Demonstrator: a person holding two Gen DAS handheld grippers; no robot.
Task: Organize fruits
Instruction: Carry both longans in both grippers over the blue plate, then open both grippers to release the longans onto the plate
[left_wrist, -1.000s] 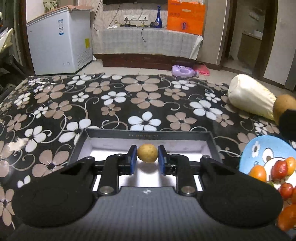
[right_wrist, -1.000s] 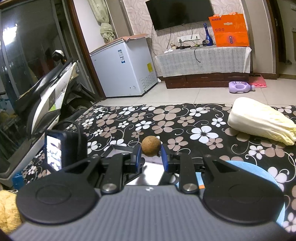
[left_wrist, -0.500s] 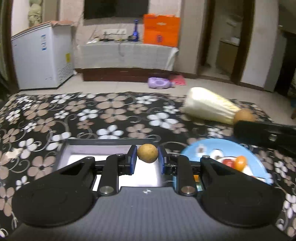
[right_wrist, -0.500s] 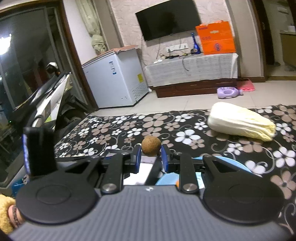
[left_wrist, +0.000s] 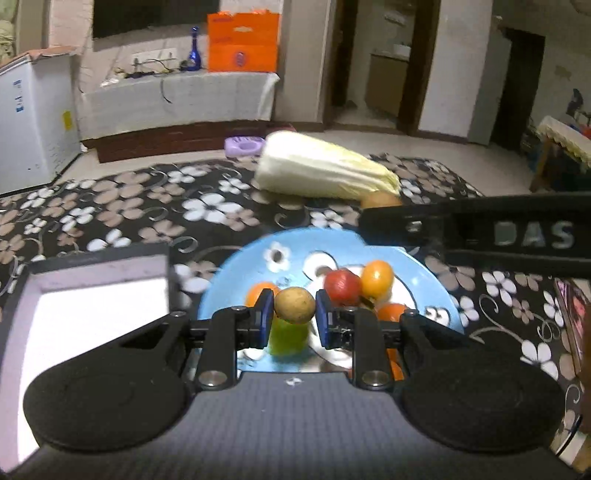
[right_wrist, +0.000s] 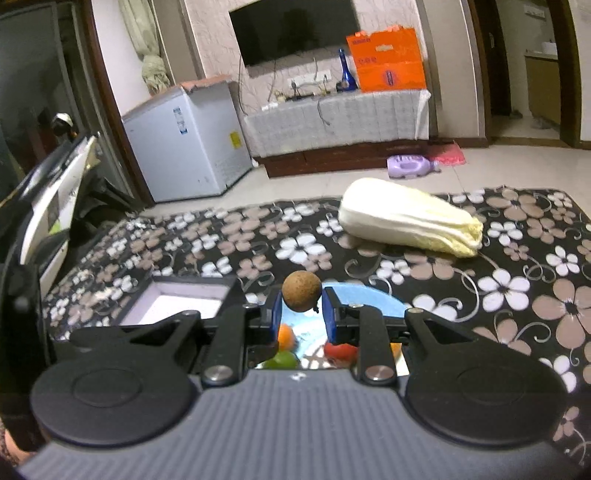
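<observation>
My left gripper (left_wrist: 294, 320) is shut on a small round yellow-brown fruit (left_wrist: 294, 305), held over the near part of a blue plate (left_wrist: 240, 266). On the plate lie a red fruit (left_wrist: 342, 286), several orange ones (left_wrist: 376, 277) and a green one (left_wrist: 288, 338). My right gripper (right_wrist: 301, 314) is shut on a rough brown round fruit (right_wrist: 301, 291) above the same blue plate (right_wrist: 365, 297). Left of the plate sits a black tray with a white inside (left_wrist: 85, 295) (right_wrist: 177, 306). The right gripper's dark body (left_wrist: 480, 232) crosses the left wrist view at right.
A large napa cabbage (left_wrist: 325, 170) (right_wrist: 410, 218) lies on the black flowered mat (left_wrist: 122, 206) beyond the plate. Farther off are a white freezer (right_wrist: 188, 144), a covered bench with an orange box (right_wrist: 388, 59), and a purple bottle (right_wrist: 408, 166) on the tiled floor.
The left gripper has swung right with its fruit, from over the white tray to over the blue plate. The right gripper also shifted, and the plate and cabbage now sit nearer its centre.
</observation>
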